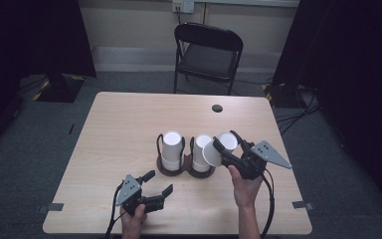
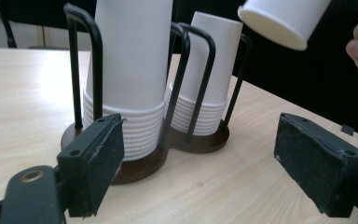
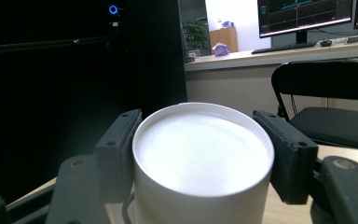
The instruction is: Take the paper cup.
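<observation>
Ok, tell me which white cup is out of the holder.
The tilted cup gripped in the right claw, held in the air beside the right stack. The other cups sit nested upside down in the holder.

The counter (image 1: 129, 124) is pale wood-grain laminate with a soft, low sheen. The white cups (image 2: 135, 70) look like matt paper, their stacked rims forming fine ridges; the held cup (image 3: 200, 163) has a smooth, faintly grainy base. The cup holder (image 2: 182, 60) has thin, black wire-like uprights, slightly glossy, on a dark brown smooth base. The right gripper's fingers (image 3: 286, 154) are matt black plastic; the left gripper's pads (image 2: 319, 163) look rough and foam-like
</observation>
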